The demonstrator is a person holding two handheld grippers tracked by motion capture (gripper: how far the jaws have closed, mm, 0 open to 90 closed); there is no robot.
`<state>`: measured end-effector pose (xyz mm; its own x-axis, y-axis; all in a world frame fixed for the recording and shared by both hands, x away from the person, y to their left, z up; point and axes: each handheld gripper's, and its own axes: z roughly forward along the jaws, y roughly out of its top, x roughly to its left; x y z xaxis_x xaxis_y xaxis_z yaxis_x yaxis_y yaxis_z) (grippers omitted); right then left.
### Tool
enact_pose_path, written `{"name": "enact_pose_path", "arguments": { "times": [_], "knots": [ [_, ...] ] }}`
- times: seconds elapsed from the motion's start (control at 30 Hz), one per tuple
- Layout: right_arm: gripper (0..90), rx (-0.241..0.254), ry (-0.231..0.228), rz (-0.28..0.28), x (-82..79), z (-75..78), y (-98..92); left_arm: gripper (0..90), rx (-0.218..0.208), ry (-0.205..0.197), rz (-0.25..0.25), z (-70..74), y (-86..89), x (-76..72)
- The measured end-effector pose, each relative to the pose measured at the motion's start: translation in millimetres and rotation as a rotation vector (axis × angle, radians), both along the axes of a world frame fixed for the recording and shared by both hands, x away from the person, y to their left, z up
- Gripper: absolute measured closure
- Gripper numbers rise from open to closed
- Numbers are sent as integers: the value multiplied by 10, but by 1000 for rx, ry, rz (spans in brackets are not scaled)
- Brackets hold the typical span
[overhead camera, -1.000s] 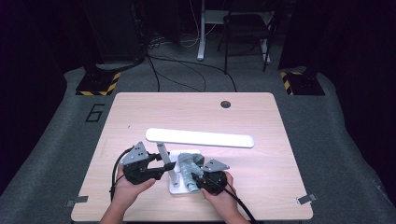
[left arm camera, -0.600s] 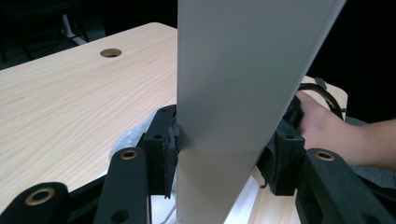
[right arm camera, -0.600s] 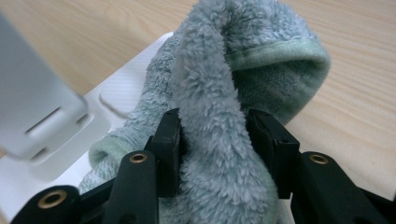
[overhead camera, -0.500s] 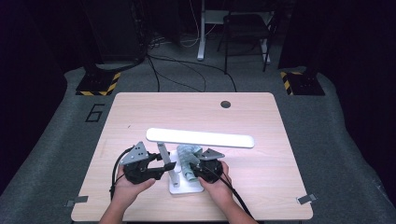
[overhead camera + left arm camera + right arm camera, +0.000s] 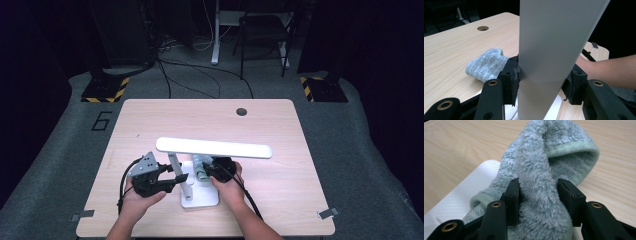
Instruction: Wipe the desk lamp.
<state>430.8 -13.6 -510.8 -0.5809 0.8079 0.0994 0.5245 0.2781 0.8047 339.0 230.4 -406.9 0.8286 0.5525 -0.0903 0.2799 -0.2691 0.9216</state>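
Cloth on lamp base

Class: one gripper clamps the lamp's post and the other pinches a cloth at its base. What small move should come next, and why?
Probably drag the cloth across the lamp's base. The right gripper pinches it with its lower folds on the base, and the left gripper clamps the post, steadying the lamp for wiping.
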Motion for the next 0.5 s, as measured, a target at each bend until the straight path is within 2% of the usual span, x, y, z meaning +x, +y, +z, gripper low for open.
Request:
{"name": "enact_pose_path", "arguments": {
  "times": [0.1,0.17,0.27,0.3,0.4,0.5],
  "knots": [
    [538,0,0,-23,59,-6,-17,532,-3,2,4,-2,-1,-2],
    [536,13,-3,-61,113,-18,-48,531,-2,8,-1,1,5,0],
    [539,46,36,-83,140,-23,-102,530,-6,15,-5,-1,7,0],
    [541,38,34,-81,131,-19,-107,530,-15,10,1,-8,0,0],
    [549,-13,-14,-64,58,-8,-93,530,-15,7,3,-9,-6,-4],
    [549,-39,-24,-48,-31,7,-99,534,-2,6,3,-1,-16,-16]
  ]
}}
